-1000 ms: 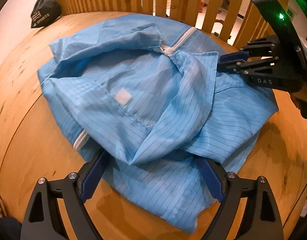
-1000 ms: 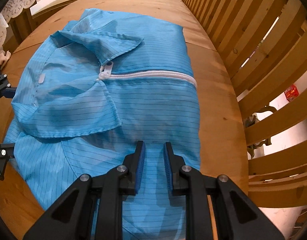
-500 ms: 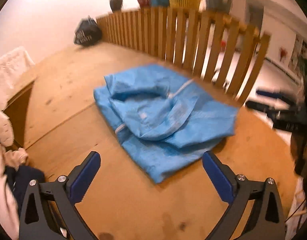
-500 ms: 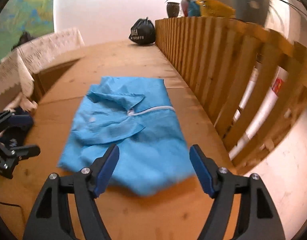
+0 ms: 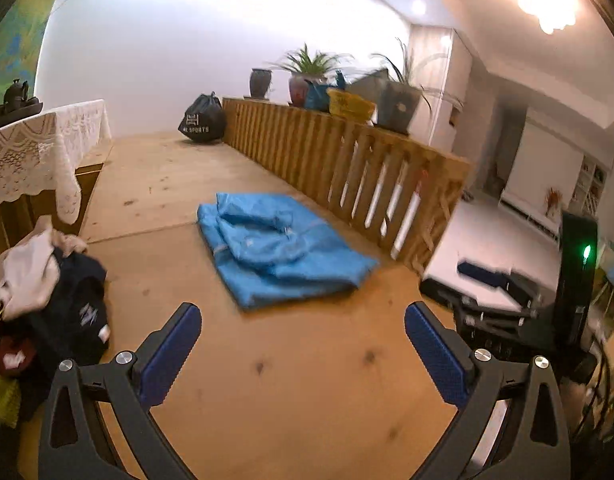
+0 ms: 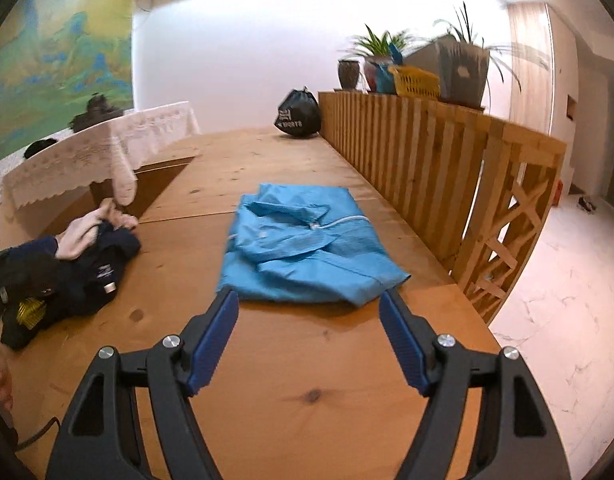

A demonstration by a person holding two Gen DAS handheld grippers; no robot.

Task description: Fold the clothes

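Lighting, as I read it from my station: warm indoor light; ceiling lamp (image 5: 547, 12) blown out to white glare in the left wrist view. Soft shadow under the blue garment (image 6: 307, 248). Strong fisheye bending, dark vignette at corners. Motion blur on plants (image 6: 381, 46) and right gripper (image 5: 491, 280).

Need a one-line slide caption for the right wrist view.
Open right claw above the wooden platform, short of a folded blue jacket; unfolded dark clothes heaped at left.

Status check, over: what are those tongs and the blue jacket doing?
Left tongs open, empty. Right tongs open, empty. Blue jacket folded on wooden floor. Nothing between tongs and jacket.
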